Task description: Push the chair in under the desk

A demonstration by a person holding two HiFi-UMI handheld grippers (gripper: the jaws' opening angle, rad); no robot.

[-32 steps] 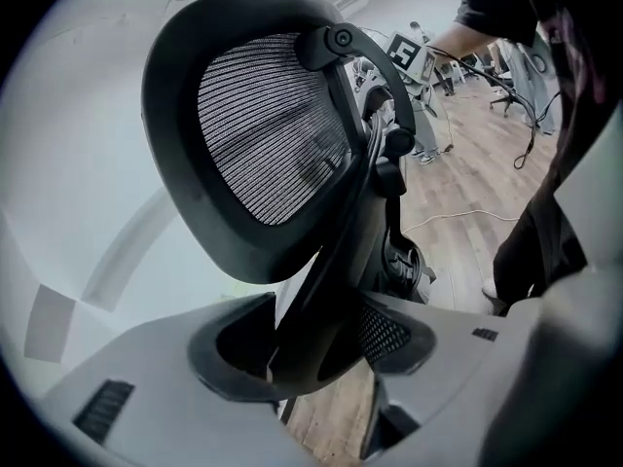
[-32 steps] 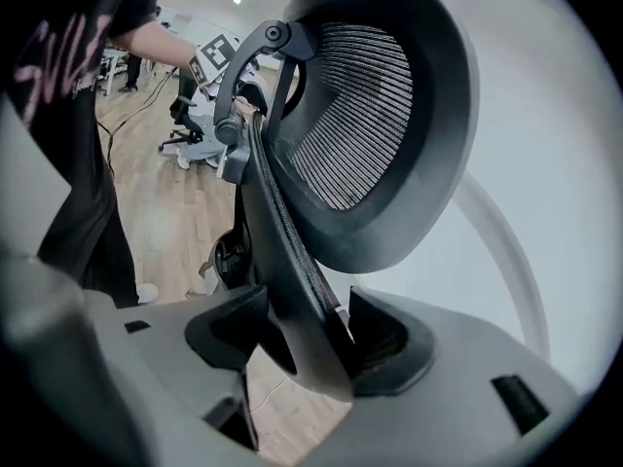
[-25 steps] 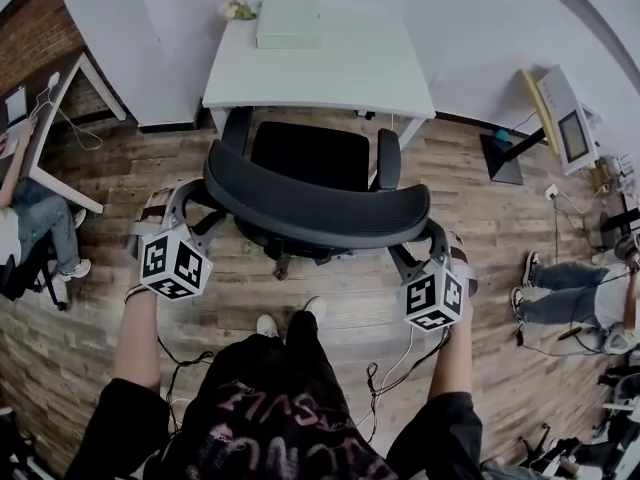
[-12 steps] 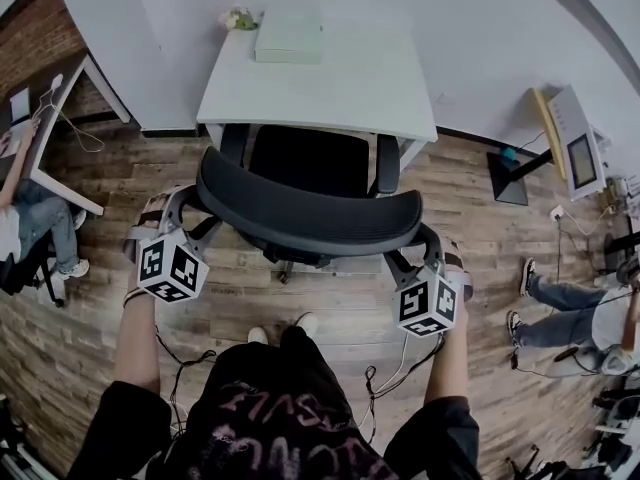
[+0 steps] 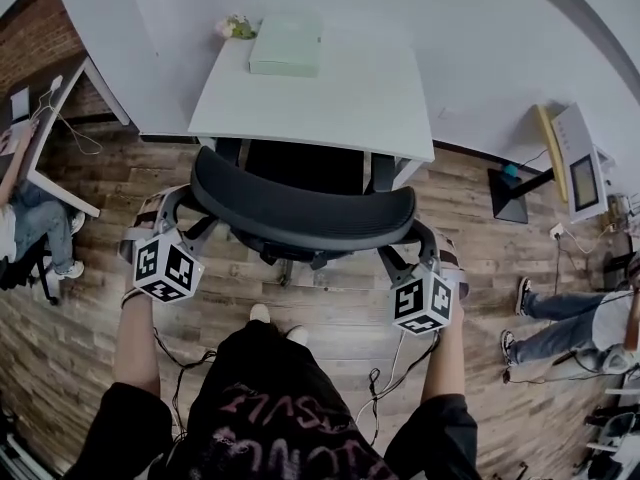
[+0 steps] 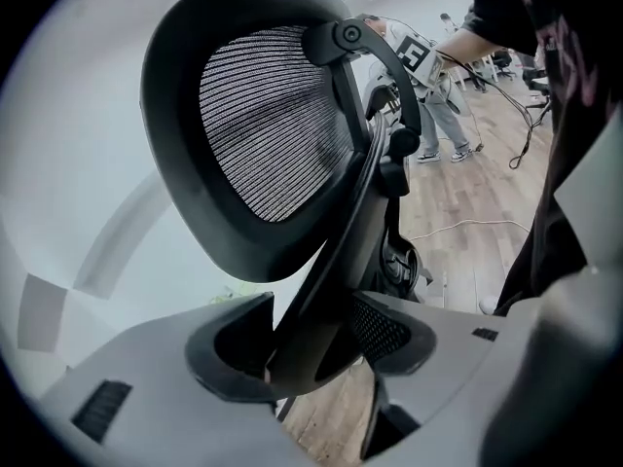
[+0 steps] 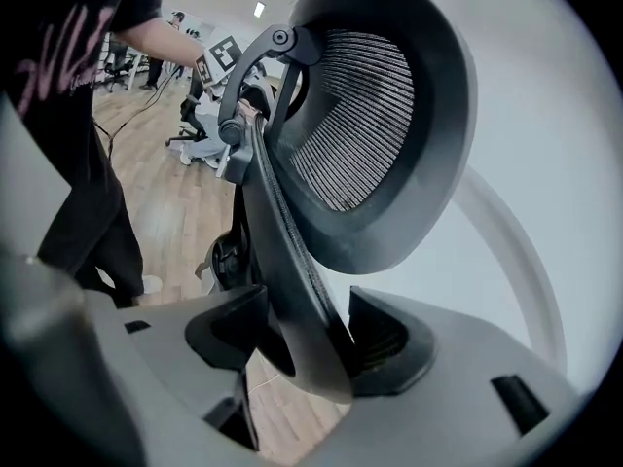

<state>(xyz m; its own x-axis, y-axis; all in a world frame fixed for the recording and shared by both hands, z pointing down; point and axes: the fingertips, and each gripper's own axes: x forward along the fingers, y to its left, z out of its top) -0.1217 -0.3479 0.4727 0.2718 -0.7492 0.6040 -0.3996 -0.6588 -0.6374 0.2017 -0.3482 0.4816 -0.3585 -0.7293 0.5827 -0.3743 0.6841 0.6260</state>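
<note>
A black mesh office chair (image 5: 300,213) faces the white desk (image 5: 330,98), its seat (image 5: 300,166) mostly under the desktop. In the head view my left gripper (image 5: 192,200) is shut on the left edge of the curved backrest, and my right gripper (image 5: 418,236) is shut on its right edge. The left gripper view shows the backrest frame (image 6: 321,290) clamped between the left gripper (image 6: 311,343) jaws. In the right gripper view the backrest's rim (image 7: 292,290) likewise runs between the right gripper (image 7: 311,343) jaws.
A pale green box (image 5: 287,46) and a small flower bunch (image 5: 235,28) lie at the desk's back edge by the wall. Another desk (image 5: 60,118) and a seated person (image 5: 30,218) are at left. A screen on a stand (image 5: 580,163) and a person's legs (image 5: 560,318) are at right. Cables (image 5: 395,358) trail on the wooden floor.
The chair has rolled forward toward the desk, its seat sliding under the desktop. Both grippers kept hold of the backrest and moved forward with it.
</note>
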